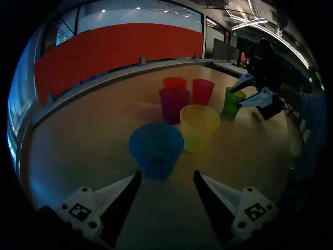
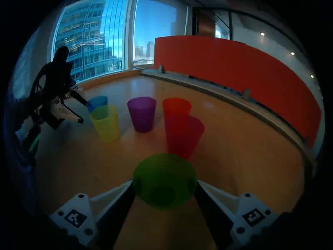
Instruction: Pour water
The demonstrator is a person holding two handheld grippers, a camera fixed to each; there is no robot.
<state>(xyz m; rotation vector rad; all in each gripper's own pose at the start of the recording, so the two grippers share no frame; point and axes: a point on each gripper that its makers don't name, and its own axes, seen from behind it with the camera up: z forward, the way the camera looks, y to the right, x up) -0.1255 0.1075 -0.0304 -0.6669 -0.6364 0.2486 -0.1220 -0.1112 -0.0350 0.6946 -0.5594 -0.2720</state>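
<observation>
Cups come in every shade: blue cup [image 1: 156,149], yellow cup [image 1: 199,125], purple cup [image 1: 174,103], orange cup [image 1: 174,82], pink cup [image 1: 202,91], green cup [image 2: 164,183]. The desk [image 1: 83,133] is tan wood and the wall panel [image 1: 116,50] is orange-red. Left tongs [image 1: 166,183] and right tongs [image 2: 164,181] are white, black inside, with black-and-white square tags.

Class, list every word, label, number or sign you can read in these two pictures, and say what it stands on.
No readable text here.
Square markers on the left gripper and right gripper: black-and-white patterns, no letters or digits.
Green cup and the other cups: plain, no print.
</observation>
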